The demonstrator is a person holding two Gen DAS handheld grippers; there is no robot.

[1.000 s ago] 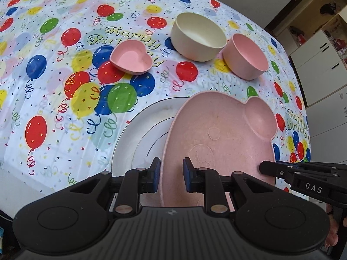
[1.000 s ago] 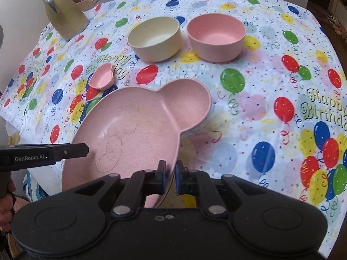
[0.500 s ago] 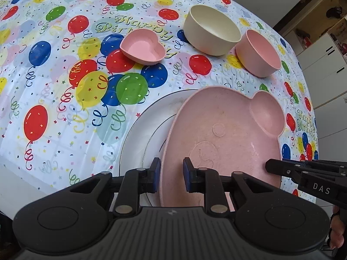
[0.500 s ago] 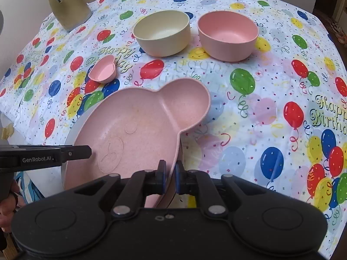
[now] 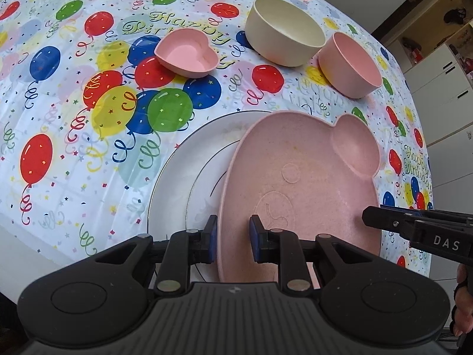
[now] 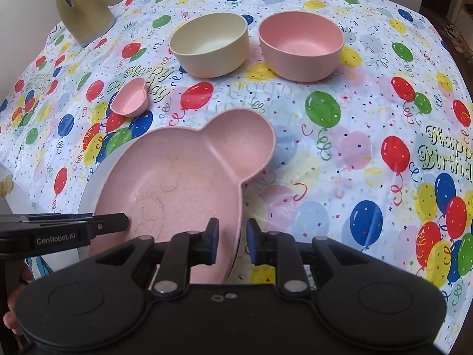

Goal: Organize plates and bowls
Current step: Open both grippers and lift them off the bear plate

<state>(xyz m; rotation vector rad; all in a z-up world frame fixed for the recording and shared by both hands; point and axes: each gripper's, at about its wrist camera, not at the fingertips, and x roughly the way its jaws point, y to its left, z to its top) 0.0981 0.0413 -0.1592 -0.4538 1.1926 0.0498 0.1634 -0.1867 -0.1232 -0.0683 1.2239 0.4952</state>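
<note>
Bear-shaped pink plate [image 5: 298, 183] resting on white plate [image 5: 183, 177] at 6 o'clock on counter [image 5: 59, 136]. Left gripper [image 5: 232, 242] fingers straddling plate's rim, grip unclear. Right gripper [image 6: 232, 241] fingers opening, rim between, released.

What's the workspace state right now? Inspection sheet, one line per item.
Surface: balloon-print birthday tablecloth covers the table.
Job's things: pink bear-shaped divided plate lies on the round white plate; cream round bowl and pink round bowl stand side by side beyond; small pink heart-shaped dish stands apart.
Clutter: beige kettle at the far corner.
Grippers: left hand-held gripper straddles the bear plate's rim, pads apart from it; right hand-held gripper is opening, rim between its pads.
Cables: nothing seen.
Surroundings: white cabinets beside the table.
</note>
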